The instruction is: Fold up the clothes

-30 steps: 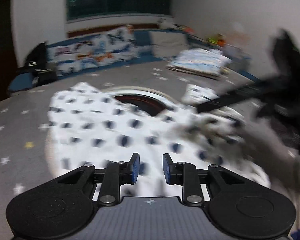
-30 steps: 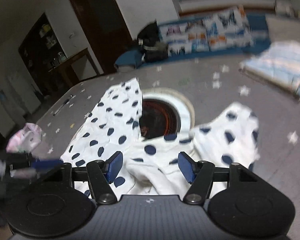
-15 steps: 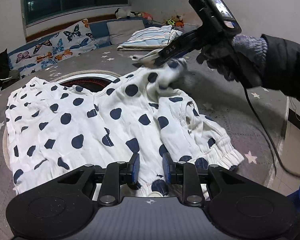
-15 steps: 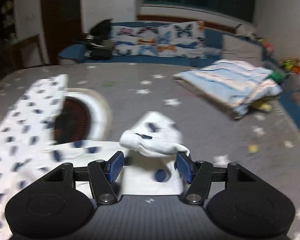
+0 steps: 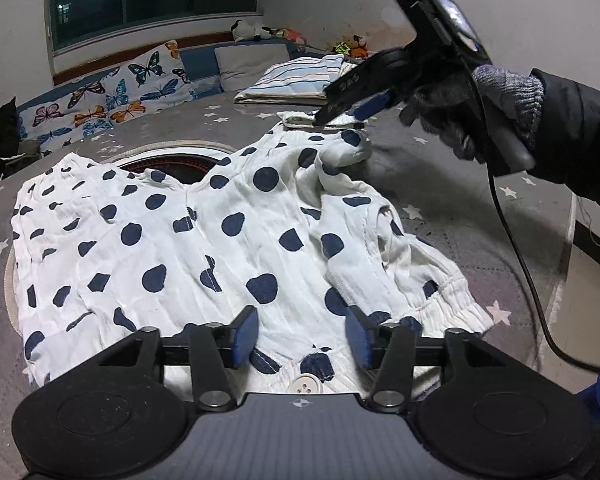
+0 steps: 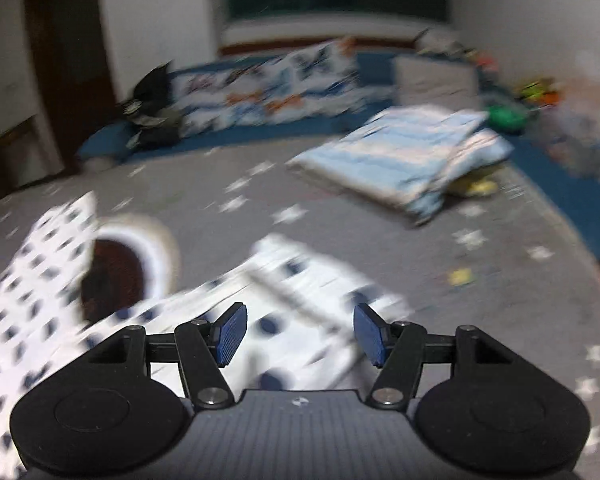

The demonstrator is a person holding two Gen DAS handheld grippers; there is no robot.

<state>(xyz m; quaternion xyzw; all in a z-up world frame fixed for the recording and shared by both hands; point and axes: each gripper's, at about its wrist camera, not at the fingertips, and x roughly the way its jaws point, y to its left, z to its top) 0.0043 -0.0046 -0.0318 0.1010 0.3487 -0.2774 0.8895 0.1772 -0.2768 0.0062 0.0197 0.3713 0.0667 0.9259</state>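
Note:
A white garment with dark blue polka dots (image 5: 220,236) lies spread and rumpled on the grey star-patterned surface (image 5: 452,184). My left gripper (image 5: 302,336) is open just above its near hem, where a white button (image 5: 302,385) shows. My right gripper (image 5: 336,120) is seen from the left wrist view, held by a gloved hand over the garment's far right corner. In the blurred right wrist view that gripper (image 6: 298,336) is open with the cloth (image 6: 300,280) below it.
A round red-and-cream mat (image 5: 168,160) lies partly under the garment. A folded striped blanket (image 5: 296,80) and butterfly-print cushions (image 5: 112,100) are at the back. A black cable (image 5: 516,248) hangs from the right gripper. The surface's edge (image 5: 572,248) is at the right.
My left gripper has opened from nearly shut. The right gripper stays open and has shifted over the garment's far corner, which now lies lower and flatter. The right view has blurred.

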